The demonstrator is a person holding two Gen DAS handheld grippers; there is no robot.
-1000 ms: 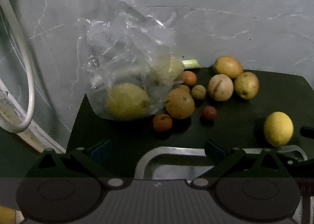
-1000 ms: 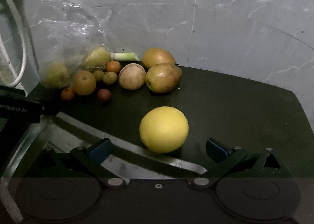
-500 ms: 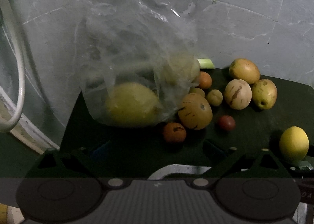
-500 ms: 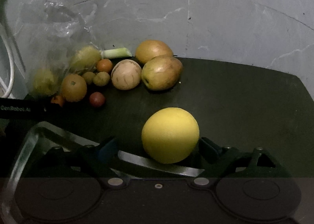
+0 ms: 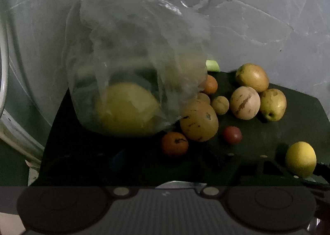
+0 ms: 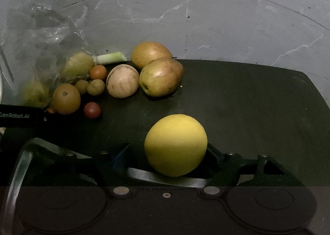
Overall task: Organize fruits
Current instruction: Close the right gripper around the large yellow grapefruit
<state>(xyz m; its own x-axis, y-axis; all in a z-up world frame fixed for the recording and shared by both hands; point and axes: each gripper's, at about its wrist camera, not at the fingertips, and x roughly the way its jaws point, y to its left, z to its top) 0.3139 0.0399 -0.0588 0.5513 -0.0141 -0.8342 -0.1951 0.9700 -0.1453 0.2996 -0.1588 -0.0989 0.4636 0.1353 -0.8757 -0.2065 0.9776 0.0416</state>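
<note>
One round bright-yellow fruit [image 6: 175, 145] sits between the fingers of the right tool [image 6: 165, 152], low on the dark matte surface [image 6: 247, 101], just beside the curved rim of a metal tray [image 6: 20, 165]. Right tool is spread wide; the right finger looks to be at the fruit's flank, the left finger has a clear gap. Not clamped yet.

Handling, my read: firm skin, smooth, fairly dense, will roll if nudged. Take it across the widest girth, pads level, moderate squeeze. Off-centre pinch would likely squirt it toward the tray edge.

Left tool [image 5: 165, 165]: fingers lost in shadow against the dark surface, cannot tell whether spread or closed. It points at a crumpled clear plastic bag [image 5: 134, 59] with a large pale-yellow fruit [image 5: 127, 109] inside. Bag is limp, slippery film; grab a bunched fold up top, not the fruit through it.

Loose fruit pile at the back, touching or nearly so: a spotted tan-orange round fruit [image 5: 199, 120], a small orange fruit [image 5: 175, 143], a small dark-red fruit [image 5: 232, 135], a pale striped round fruit [image 5: 245, 102], and two yellow-green pear-like fruits [image 5: 273, 104]. A pale green stalk end [image 6: 111, 57] lies behind them.

Room: dim, grey marbled wall [image 6: 206, 18] right behind the surface. Little clearance at the back.
</note>
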